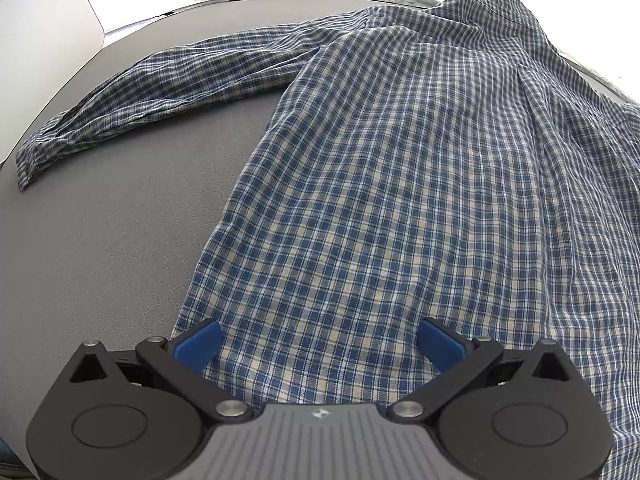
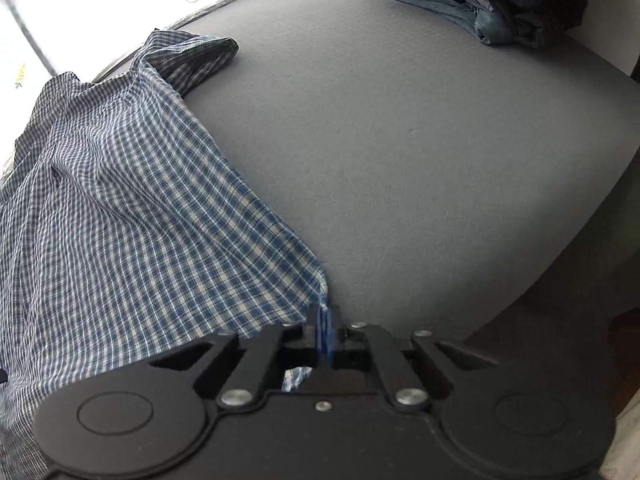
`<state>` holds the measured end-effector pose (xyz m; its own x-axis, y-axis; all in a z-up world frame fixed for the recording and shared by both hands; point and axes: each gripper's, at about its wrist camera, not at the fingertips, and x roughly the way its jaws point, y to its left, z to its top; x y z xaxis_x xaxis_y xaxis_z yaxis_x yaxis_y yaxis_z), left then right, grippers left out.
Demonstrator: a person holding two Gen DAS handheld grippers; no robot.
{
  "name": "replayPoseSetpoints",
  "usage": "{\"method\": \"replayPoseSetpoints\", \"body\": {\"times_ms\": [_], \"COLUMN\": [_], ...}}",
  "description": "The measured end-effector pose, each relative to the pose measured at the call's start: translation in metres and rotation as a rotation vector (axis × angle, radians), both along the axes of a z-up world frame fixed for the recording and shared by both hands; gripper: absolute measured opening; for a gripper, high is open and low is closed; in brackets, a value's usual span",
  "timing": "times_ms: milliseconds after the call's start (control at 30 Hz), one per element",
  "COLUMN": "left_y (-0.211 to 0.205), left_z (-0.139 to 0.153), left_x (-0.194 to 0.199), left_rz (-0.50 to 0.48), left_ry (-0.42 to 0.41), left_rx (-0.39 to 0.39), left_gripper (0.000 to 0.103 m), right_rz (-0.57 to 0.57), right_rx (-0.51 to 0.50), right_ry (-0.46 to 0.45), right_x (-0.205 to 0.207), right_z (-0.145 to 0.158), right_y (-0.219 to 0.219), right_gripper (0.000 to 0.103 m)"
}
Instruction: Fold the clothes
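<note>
Lying spread across the grey counter (image 1: pixel 120 248), the blue-and-white checked shirt (image 1: pixel 400 184) covers the right part of the left wrist view, with its hem nearest the camera and its collar end toward the far edge. One long sleeve (image 1: pixel 160 92) extends flat to the left across the counter, ending in a cuff near the left edge of the counter. The left hand-held gripper (image 1: pixel 319 346) stands open above the hem; its blue pads (image 1: pixel 200 344) sit wide apart with cloth below them, not pressed on it. The right hand-held gripper (image 2: pixel 325 334) is closed on the shirt's near right corner; cloth is pinched between its blue pads, and a scrap shows behind them inside the frame. From that corner the shirt's right edge runs diagonally away to a bunched fold (image 2: pixel 200 56) near the far edge of the counter. Right of that edge the counter surface is bare across a wide area. A stack of folded dark and denim garments (image 2: pixel 480 0) rests at the far right corner, well apart from the shirt. No legible writing is visible; a small emblem marks the left hand-held gripper body but cannot be read.
</note>
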<state>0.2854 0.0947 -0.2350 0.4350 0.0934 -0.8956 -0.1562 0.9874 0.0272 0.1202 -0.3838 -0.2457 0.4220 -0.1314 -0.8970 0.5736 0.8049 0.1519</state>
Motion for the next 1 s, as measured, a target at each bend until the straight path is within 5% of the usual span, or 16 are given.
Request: {"method": "replayPoseSetpoints", "body": {"times_ms": [200,267,633,733,800,867,1000], "left_y": [0.0,-0.001,0.003,0.005,0.002,-0.004,-0.03], "left_z": [0.001,0.001,0.002,0.003,0.005,0.008,0.005], "left_x": [0.001,0.003,0.021,0.03,0.04,0.053,0.099], "left_rz": [0.02,0.042,0.138,0.173,0.186,0.186,0.177], "left_ry": [0.006,0.023,0.144,0.14,0.113,0.081,0.067], "left_rx": [0.001,0.0,-0.042,-0.062,-0.082,-0.109,-0.127], "left_gripper": [0.103,0.103,0.103,0.103,0.103,0.103,0.103], "right_rz": [-0.014,-0.03,0.07,0.116,0.132,0.136,0.128], "right_rx": [-0.062,-0.061,-0.05,-0.073,-0.075,-0.053,0.01], "right_ry": [-0.04,-0.096,-0.226,-0.256,-0.268,-0.283,-0.309], "right_x": [0.012,0.017,0.099,0.13,0.151,0.17,0.208], "right_z": [0.019,0.027,0.032,0.033,0.032,0.029,0.017], "right_y": [-0.004,-0.012,-0.019,-0.023,-0.029,-0.038,-0.056], "right_gripper": [0.022,0.04,0.066,0.065,0.056,0.035,0.029]}}
